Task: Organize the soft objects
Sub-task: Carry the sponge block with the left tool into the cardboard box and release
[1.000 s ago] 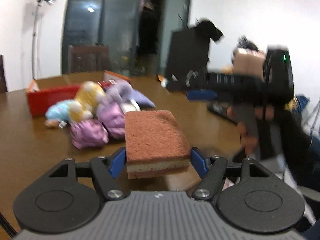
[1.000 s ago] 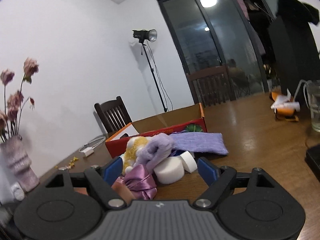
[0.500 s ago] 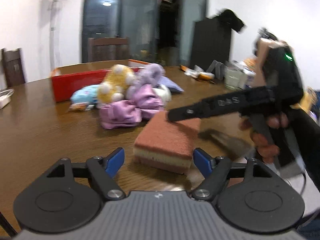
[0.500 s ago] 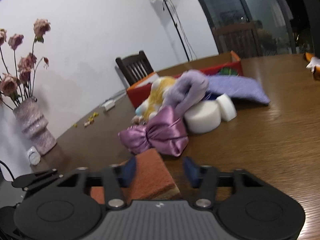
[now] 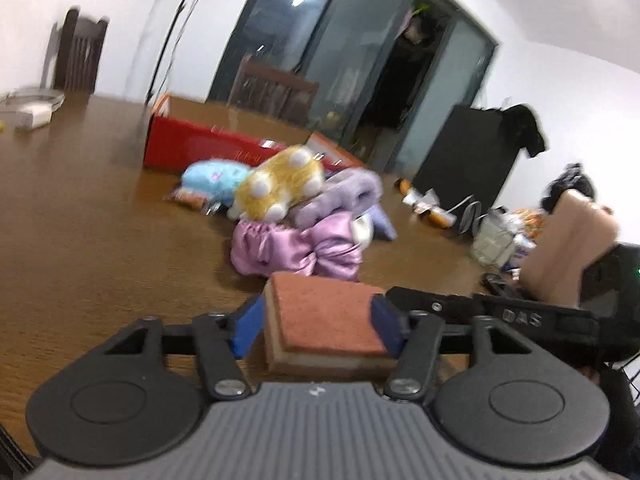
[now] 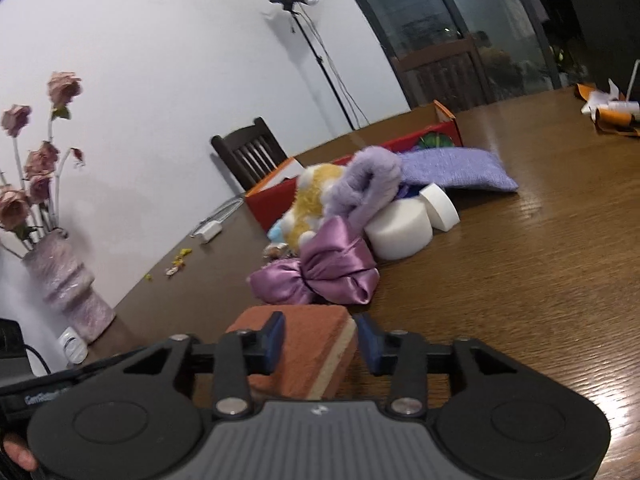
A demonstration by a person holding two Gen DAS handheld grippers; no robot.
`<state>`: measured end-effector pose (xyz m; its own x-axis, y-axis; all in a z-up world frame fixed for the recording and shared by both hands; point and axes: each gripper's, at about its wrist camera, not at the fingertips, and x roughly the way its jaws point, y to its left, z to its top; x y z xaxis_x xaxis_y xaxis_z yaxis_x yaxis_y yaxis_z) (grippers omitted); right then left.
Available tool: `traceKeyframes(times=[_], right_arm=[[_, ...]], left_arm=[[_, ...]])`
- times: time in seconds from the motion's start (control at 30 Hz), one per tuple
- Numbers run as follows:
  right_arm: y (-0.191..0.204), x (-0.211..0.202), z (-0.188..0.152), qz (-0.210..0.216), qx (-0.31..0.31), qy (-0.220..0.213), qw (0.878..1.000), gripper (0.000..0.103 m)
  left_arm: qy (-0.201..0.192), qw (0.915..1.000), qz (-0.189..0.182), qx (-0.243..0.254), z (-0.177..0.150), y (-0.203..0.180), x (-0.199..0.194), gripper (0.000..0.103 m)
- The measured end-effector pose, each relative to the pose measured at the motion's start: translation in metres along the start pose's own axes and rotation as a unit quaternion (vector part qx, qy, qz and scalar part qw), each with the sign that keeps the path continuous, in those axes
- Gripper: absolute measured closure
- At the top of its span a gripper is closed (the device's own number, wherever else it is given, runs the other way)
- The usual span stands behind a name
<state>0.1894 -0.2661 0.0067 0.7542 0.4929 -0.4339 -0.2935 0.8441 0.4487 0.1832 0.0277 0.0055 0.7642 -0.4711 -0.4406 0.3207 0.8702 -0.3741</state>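
On the far left of the right wrist view a pink vase [image 6: 66, 280] with dried roses stands near the wall, on the wooden table [image 6: 540, 264]. Right of it, at the near edge, the left gripper [image 5: 318, 326] reaches in low and tilted a little downward, its blue pads [image 5: 246, 326] set on either side of the sponge [image 5: 324, 322] — a rust-red scouring top over a pale foam layer, lying on the table. Its jaws are closing; the right pad touches the sponge's edge, the left pad looks just off it, so I cannot tell whether the grip has taken.

The right gripper [image 6: 320, 338] comes at the same sponge [image 6: 304, 350] from the other side, also angled slightly down, its dark body crossing the right of the left wrist view with a hand [image 5: 568, 248] behind it. Its jaws are opening around the sponge's corner; a clear gap shows at the right pad, so the sponge sits between them unclamped.

Just beyond the sponge lies the pile — a shiny purple bow [image 6: 320, 276], a yellow plush [image 5: 278, 188], a fuzzy lilac piece [image 6: 366, 190], a pale blue plush [image 5: 214, 176] and two white foam cylinders [image 6: 400, 232]. Behind them stands the red box [image 5: 192, 148], and farther right a lilac cushion [image 6: 456, 170] lies flat.
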Motion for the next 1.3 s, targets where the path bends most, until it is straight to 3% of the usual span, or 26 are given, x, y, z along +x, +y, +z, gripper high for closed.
traceKeyframes(times=[0.13, 0.23, 0.37, 0.5, 0.63, 0.77, 0.87, 0.97, 1.03, 1.1, 1.17, 1.23, 1.3], right_arm=[[0.000, 0.010, -0.005, 0.008, 0.016, 0.022, 1.000, 0.061], [-0.002, 0.012, -0.008, 0.020, 0.007, 0.020, 1.000, 0.062], [-0.009, 0.017, -0.003, 0.029, 0.017, 0.025, 0.999, 0.069], [0.004, 0.004, 0.017, 0.030, -0.013, -0.018, 0.999, 0.071], [0.008, 0.002, 0.080, 0.053, -0.042, -0.076, 0.995, 0.071], [-0.005, 0.055, 0.181, 0.046, -0.077, -0.089, 0.992, 0.071], [-0.035, 0.127, 0.255, 0.017, -0.065, -0.054, 0.996, 0.071], [-0.073, 0.206, 0.305, -0.029, -0.043, -0.006, 0.999, 0.071], [-0.096, 0.247, 0.323, -0.065, -0.024, 0.023, 0.997, 0.071], [-0.113, 0.280, 0.333, -0.098, -0.015, 0.043, 0.994, 0.071], [-0.119, 0.304, 0.338, -0.120, -0.029, 0.059, 0.991, 0.071], [-0.119, 0.321, 0.337, -0.155, -0.038, 0.073, 0.984, 0.071], [-0.114, 0.335, 0.330, -0.183, -0.083, 0.086, 0.976, 0.078]], left_arm=[[0.027, 0.9983, -0.006, -0.052, -0.003, 0.010, 0.015, 0.063], [0.027, 0.9988, -0.003, -0.041, -0.006, 0.005, 0.014, 0.063], [0.036, 0.9971, -0.014, -0.065, 0.000, 0.010, 0.016, 0.066], [-0.015, 0.9975, -0.049, -0.049, 0.026, 0.000, 0.005, 0.066], [-0.069, 0.9936, -0.084, -0.027, 0.100, -0.002, 0.024, 0.066], [-0.060, 0.9961, -0.063, -0.014, 0.195, 0.008, 0.107, 0.066], [-0.015, 0.9972, -0.050, -0.055, 0.247, 0.034, 0.197, 0.066], [0.056, 0.9908, -0.041, -0.116, 0.272, 0.065, 0.289, 0.066], [0.089, 0.9858, -0.028, -0.139, 0.279, 0.072, 0.328, 0.066], [0.100, 0.9893, -0.004, -0.106, 0.280, 0.068, 0.358, 0.063], [0.117, 0.9868, 0.018, -0.111, 0.279, 0.070, 0.380, 0.066], [0.149, 0.9825, 0.031, -0.107, 0.280, 0.076, 0.392, 0.067], [0.148, 0.9831, 0.042, -0.100, 0.278, 0.074, 0.394, 0.065]])
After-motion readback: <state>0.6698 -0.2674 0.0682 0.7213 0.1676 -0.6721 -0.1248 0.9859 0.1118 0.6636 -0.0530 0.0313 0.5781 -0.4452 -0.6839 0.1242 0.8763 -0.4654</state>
